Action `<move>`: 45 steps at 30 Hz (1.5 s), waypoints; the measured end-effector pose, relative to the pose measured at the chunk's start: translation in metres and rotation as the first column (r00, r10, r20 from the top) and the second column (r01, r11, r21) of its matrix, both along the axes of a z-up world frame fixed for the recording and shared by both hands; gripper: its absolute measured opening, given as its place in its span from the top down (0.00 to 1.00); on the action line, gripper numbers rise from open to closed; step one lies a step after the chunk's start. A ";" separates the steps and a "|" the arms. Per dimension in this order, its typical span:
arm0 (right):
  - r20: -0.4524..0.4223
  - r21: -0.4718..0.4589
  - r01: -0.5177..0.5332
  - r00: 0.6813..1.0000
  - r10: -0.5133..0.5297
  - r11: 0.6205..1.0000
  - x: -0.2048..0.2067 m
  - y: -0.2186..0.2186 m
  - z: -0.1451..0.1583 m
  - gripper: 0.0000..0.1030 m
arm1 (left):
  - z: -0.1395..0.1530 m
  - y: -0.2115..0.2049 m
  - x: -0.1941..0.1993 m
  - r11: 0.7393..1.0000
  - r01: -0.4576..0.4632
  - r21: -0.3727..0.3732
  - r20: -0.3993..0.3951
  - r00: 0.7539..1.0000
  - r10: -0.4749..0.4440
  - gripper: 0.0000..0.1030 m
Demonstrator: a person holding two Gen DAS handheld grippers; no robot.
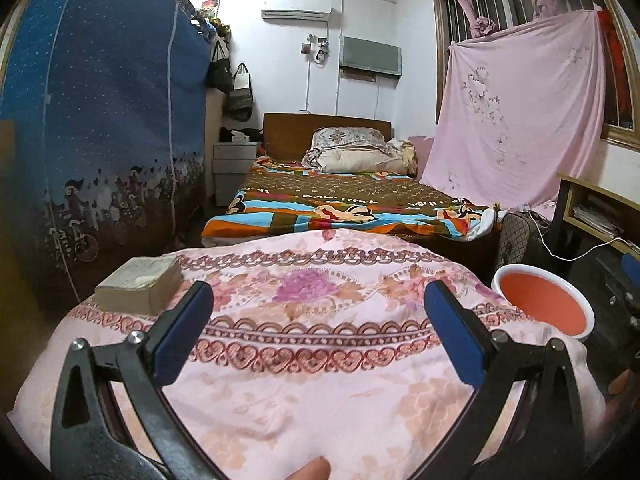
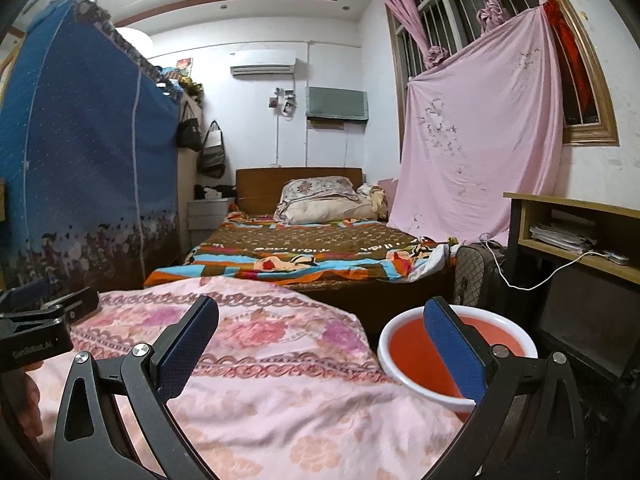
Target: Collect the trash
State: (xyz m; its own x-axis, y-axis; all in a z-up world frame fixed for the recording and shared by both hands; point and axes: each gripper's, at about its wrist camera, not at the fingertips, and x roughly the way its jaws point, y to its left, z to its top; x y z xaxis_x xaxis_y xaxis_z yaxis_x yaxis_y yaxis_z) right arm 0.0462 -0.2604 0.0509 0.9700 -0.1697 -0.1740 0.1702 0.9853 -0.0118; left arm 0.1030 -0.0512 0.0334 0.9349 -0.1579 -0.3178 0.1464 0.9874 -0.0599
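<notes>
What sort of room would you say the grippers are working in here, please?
Most likely a lived-in home bedroom. A bed with a wooden headboard and pillow stands ahead, a blue fabric wardrobe fills the left side, and an air conditioner hangs on the far wall.

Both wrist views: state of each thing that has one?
left gripper: open, empty, above the pink cloth
right gripper: open, empty
red basin: upright, nothing seen inside
tissue pack: flat on the pink cloth, looks opened on top
wardrobe: cover closed
bed: made, pillow at the headboard
</notes>
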 end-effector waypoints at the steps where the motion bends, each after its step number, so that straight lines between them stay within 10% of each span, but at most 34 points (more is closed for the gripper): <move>1: -0.003 -0.007 -0.002 1.000 0.002 1.000 -0.003 0.003 -0.002 0.00 | -0.001 0.002 -0.003 1.000 -0.001 -0.004 0.003 1.000 0.001 0.14; 45: -0.045 -0.021 -0.002 0.999 0.001 1.000 -0.013 0.002 -0.039 0.00 | -0.036 0.003 -0.023 0.999 0.043 0.030 -0.037 0.998 -0.042 0.14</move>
State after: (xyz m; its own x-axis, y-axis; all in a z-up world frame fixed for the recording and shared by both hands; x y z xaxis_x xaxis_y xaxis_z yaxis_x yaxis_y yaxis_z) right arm 0.0331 -0.2588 0.0117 0.9615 -0.1724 -0.2140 0.1678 0.9850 -0.0397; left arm 0.0797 -0.0483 -0.0030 0.9152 -0.1871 -0.3568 0.1867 0.9818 -0.0359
